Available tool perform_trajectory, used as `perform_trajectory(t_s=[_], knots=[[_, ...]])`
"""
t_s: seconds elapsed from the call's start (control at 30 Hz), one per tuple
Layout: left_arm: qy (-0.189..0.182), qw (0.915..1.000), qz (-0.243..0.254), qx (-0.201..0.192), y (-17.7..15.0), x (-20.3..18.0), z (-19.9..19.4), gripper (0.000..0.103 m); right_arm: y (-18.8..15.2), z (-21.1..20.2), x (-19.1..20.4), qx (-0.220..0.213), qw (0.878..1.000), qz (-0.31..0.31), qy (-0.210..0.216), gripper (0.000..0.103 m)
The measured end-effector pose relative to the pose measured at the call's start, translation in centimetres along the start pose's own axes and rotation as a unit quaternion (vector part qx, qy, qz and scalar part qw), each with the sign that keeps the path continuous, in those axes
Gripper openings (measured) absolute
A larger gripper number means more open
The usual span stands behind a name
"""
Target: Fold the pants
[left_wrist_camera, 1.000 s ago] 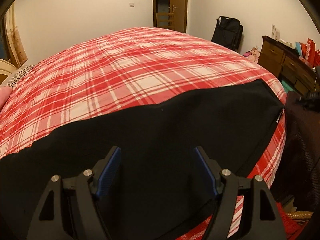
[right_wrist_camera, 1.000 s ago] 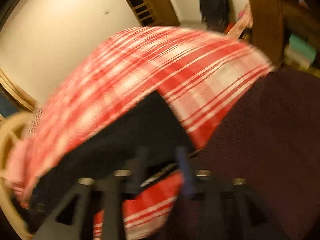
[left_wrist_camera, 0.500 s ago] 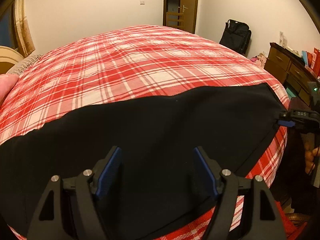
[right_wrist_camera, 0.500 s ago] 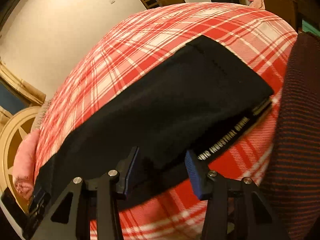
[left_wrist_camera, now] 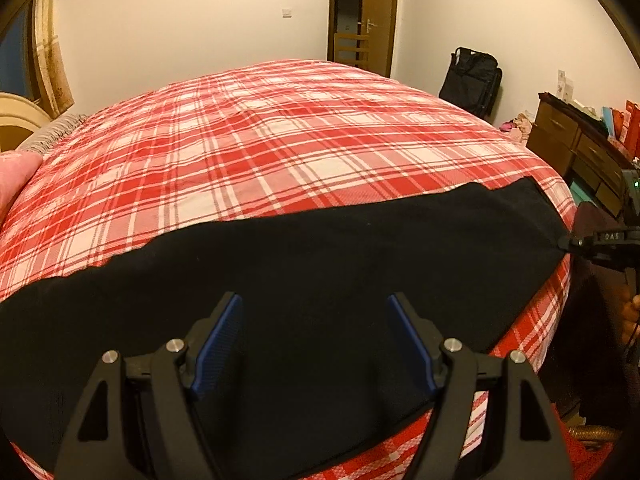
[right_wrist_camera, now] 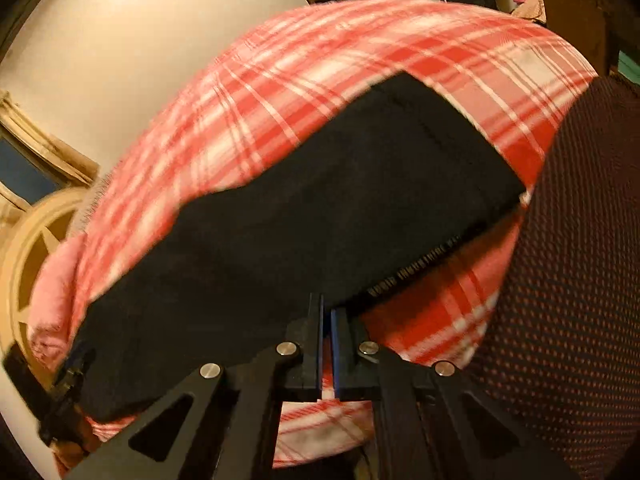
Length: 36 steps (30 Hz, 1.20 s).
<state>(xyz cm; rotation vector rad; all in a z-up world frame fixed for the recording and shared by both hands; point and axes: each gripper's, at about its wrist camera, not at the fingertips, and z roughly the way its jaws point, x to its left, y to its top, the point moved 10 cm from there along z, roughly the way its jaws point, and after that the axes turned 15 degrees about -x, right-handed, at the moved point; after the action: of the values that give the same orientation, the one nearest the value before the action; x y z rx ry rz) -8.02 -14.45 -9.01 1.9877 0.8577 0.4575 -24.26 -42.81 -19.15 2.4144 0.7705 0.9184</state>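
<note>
Far half of bed (left_wrist_camera: 280,152) bare, free to cross. Dresser (left_wrist_camera: 576,148) crowds right edge; pillow (left_wrist_camera: 12,176) at left.

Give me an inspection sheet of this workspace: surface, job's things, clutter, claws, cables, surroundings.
Surface: bed with a red and white plaid cover, smooth.
Job's things: black pants lie flat along the near edge of the bed; a lettered waistband shows at their right end.
Clutter: a pink cloth at the bed's left end.
Claws: left claw open above the pants, nothing between its pads; right claw shut on the pants at the near edge by the waistband.
Cables: nothing seen.
Surroundings: wooden door ajar, black bag against the wall, wooden dresser with items on top, cream walls.
</note>
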Motion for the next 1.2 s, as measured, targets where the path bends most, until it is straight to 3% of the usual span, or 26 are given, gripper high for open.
perform_trajectory(t_s=[0.13, 0.23, 0.33, 0.4, 0.47, 0.5, 0.67, 0.83, 0.9, 0.97, 1.03, 1.1, 1.17, 1.2], knots=[[0.001, 1.0000, 0.001, 0.003, -0.3, 0.2, 0.1, 0.077, -0.4, 0.7, 0.0, 0.004, 1.000, -0.022, 0.001, 0.005], [0.006, 0.9999, 0.001, 0.013, -1.3, 0.5, 0.4, 0.077, 0.1, -0.1, -0.5, 0.022, 1.000, -0.010, 0.001, 0.013], [0.008, 0.9997, 0.004, 0.021, -1.9, 0.5, 0.7, 0.077, 2.9, -2.7, -1.9, -0.023, 0.999, -0.029, -0.031, 0.021], [0.005, 0.9997, 0.010, 0.020, -2.0, 0.1, 0.9, 0.077, 5.8, -4.2, -3.0, -0.069, 0.996, -0.042, -0.049, 0.029], [0.005, 0.9997, 0.013, 0.019, -2.1, -0.2, 1.3, 0.077, 8.8, -4.2, -4.2, -0.102, 0.993, -0.034, -0.049, 0.058], [0.002, 0.9997, 0.010, 0.022, -2.2, -0.4, 1.6, 0.077, 9.8, -3.9, -4.7, -0.110, 0.992, -0.035, -0.044, 0.061], [0.009, 0.9995, 0.009, 0.028, -2.7, -0.9, 2.4, 0.077, 12.4, 1.1, -6.5, -0.083, 0.995, -0.052, -0.033, 0.061], [0.019, 0.9987, 0.023, 0.041, -3.8, -1.1, 3.0, 0.077, 11.9, 4.3, -8.0, -0.056, 0.992, -0.082, -0.077, 0.061], [0.020, 0.9987, 0.024, 0.041, -3.9, -1.2, 3.0, 0.079, 11.4, 4.7, -7.4, -0.041, 0.994, -0.084, -0.064, 0.061], [0.020, 0.9987, 0.024, 0.042, -3.9, -1.3, 3.1, 0.082, 10.2, 5.3, -6.9, -0.014, 0.986, -0.136, -0.091, 0.062], [0.020, 0.9986, 0.025, 0.042, -4.0, -1.4, 3.1, 0.083, 10.0, 5.4, -6.6, -0.008, 0.987, -0.137, -0.089, 0.059], [0.020, 0.9986, 0.024, 0.043, -3.9, -1.5, 3.2, 0.084, 9.7, 5.3, -6.1, 0.003, 0.990, -0.127, -0.062, 0.043], [0.020, 0.9986, 0.024, 0.042, -3.9, -1.5, 3.2, 0.085, 9.2, 4.9, -5.6, 0.013, 0.992, -0.119, -0.035, 0.017], [0.019, 0.9986, 0.023, 0.043, -3.9, -1.5, 3.2, 0.085, 8.8, 4.6, -5.3, 0.019, 0.993, -0.118, -0.025, 0.014]])
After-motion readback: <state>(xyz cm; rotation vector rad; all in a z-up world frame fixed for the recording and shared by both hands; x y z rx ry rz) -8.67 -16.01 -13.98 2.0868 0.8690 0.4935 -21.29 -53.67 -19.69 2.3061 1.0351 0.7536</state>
